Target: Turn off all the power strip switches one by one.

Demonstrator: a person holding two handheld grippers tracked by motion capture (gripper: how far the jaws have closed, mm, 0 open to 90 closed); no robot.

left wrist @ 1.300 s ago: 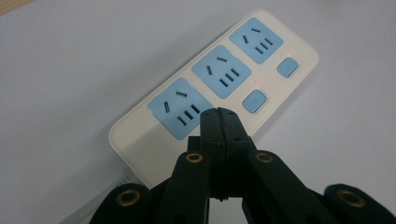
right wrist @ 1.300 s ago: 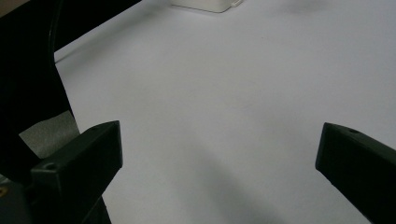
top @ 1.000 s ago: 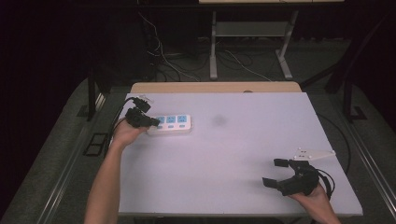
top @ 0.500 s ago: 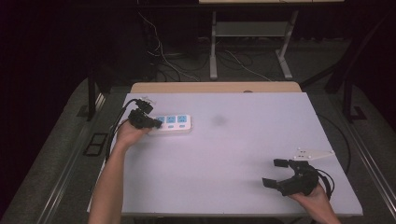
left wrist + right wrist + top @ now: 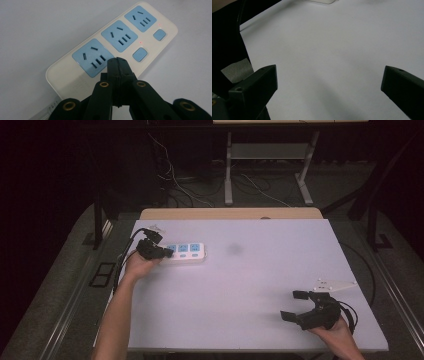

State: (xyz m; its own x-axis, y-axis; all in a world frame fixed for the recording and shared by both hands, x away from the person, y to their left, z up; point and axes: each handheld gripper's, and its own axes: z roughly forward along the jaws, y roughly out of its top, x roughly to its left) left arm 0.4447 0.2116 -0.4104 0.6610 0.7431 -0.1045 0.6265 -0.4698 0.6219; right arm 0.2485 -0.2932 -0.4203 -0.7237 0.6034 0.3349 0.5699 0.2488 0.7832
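A white power strip (image 5: 187, 252) with three blue sockets lies at the table's left rear; its nearest socket (image 5: 92, 57) and two blue switches with small red lights show in the left gripper view. My left gripper (image 5: 167, 252) is shut with nothing between its jaws, and its tip (image 5: 117, 62) hovers over the strip's near end, beside the first socket. My right gripper (image 5: 295, 305) stands open near the front right of the table, its jaws far apart over bare white surface (image 5: 332, 57), well away from the strip.
The white table (image 5: 250, 285) has a wooden edge (image 5: 230, 213) at the back. Cables (image 5: 260, 190) and a metal stand (image 5: 267, 155) lie on the dark floor beyond. A cable (image 5: 125, 257) trails off the table's left side from the left gripper.
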